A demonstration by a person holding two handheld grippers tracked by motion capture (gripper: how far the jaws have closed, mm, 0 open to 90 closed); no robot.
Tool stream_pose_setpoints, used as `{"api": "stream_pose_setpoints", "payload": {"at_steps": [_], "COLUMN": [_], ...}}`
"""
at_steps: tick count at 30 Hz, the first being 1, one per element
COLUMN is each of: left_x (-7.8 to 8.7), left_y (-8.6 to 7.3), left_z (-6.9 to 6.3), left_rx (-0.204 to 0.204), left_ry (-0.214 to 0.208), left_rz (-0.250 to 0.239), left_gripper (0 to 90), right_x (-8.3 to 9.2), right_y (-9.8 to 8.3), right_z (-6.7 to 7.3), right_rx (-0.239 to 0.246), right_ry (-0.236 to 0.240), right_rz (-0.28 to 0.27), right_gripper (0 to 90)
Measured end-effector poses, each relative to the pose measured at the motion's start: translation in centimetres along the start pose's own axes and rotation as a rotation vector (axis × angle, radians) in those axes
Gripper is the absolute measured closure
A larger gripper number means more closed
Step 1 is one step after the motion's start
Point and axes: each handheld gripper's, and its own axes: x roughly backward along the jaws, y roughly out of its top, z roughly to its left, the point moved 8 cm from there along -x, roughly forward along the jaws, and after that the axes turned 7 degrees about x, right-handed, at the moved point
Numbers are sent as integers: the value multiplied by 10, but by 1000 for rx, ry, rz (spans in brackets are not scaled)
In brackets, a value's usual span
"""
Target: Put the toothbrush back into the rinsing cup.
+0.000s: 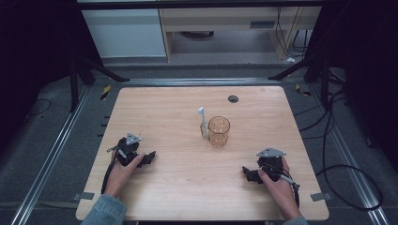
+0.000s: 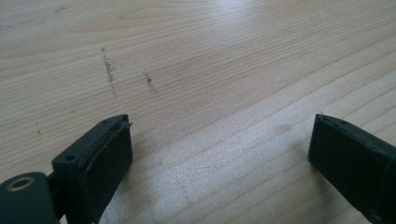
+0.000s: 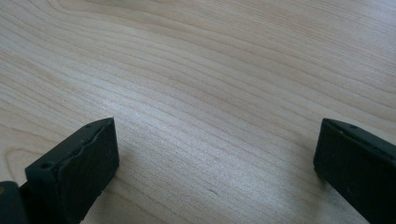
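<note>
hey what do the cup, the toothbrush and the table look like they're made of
Cup: likely clear amber plastic, perhaps glass; see-through and textured. Toothbrush: probably plastic, with a pale handle and a blue-white head. Table: light wood or wood-look laminate, matte, with visible grain.

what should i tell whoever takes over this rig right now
Left gripper: jaws open, holding nothing, resting low on the table near its left side.
Right gripper: jaws open, holding nothing, low near the right side.
Cup: upright at mid table, out of both grippers' grasp.
Toothbrush: upright against the cup's left side, head up.
Done: nothing handled yet.
Left: likely reaching for the toothbrush and cup.
</note>
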Motion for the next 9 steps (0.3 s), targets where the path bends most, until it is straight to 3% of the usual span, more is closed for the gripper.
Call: {"api": "stream_pose_setpoints", "payload": {"at_steps": [9], "left_x": [-1], "left_y": [0], "left_z": [-1], "left_rx": [-6], "left_ry": [-4], "left_rz": [9], "left_gripper": [26], "right_x": [0], "right_y": [0], "right_z": [1], "right_rx": [2], "right_ry": [1], "right_rz": [0], "right_gripper": [7]}}
